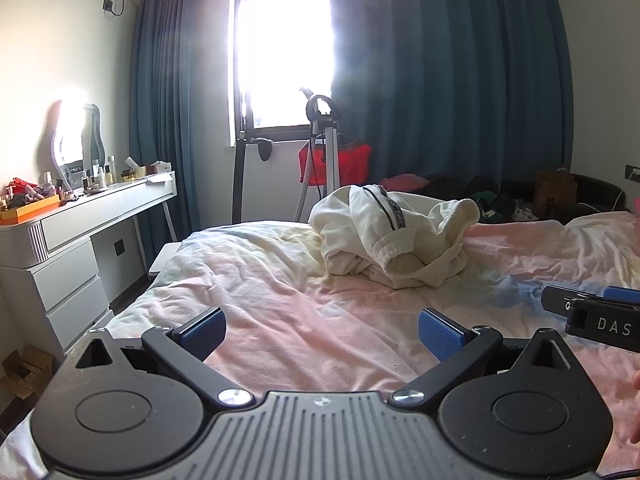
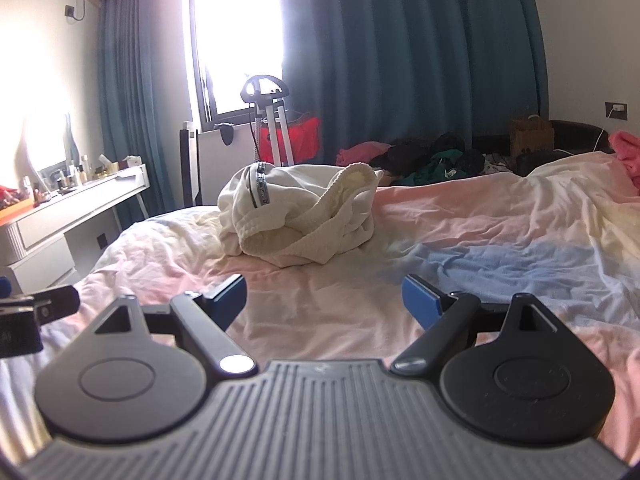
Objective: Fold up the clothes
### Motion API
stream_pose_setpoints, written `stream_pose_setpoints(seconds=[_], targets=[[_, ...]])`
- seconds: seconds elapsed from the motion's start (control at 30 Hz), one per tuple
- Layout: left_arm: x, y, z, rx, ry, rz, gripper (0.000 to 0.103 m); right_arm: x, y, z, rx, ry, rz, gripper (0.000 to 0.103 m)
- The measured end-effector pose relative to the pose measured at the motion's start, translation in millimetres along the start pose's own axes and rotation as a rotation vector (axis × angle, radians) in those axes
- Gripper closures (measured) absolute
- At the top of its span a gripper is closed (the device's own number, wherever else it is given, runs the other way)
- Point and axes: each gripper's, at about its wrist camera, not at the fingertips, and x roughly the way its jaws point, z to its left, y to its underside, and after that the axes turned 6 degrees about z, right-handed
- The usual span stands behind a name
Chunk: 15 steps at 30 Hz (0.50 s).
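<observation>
On the bed (image 1: 280, 304), toward its far edge and well ahead of both my tools, the white garment (image 1: 392, 236) lies crumpled in a heap, a ribbed cuff turned up and a dark zipper strip running over its top. It rests on the wrinkled pink, cream and blue cover, nothing gripping it. At the far left end of the white dressing table (image 1: 100, 208) beside the bed sits an orange tray (image 1: 30, 206) holding small items too blurred to name; bottles and jars stand loose along the tabletop beyond it.

My left gripper (image 1: 322, 330) hovers low over the near part of the bed, level, its blue pads spread wide apart and holding nothing. My right gripper (image 2: 324, 294) hangs beside it at about the same height, its fingers likewise spread with only bare cover between them. Both point toward the heap.
</observation>
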Motion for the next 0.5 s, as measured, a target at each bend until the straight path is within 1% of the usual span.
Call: stream_pose_setpoints(seconds=[0.3,0.4,0.5], targets=[[5.0,1.1,3.1,-0.019,0.014,0.010,0.000,0.8,0.2,-1.1,0.006,-0.006,0.003,0.017],[5.4,-0.7,7.6,-0.042,0.017,0.000,0.000,1.4,-0.9,-2.6,0.018,-0.013,0.005,0.017],[3.6,-3.8,8.8,-0.040,0.018,-0.026,0.000,1.3,-1.5,-4.4,0.026,-0.026,0.003,0.017]])
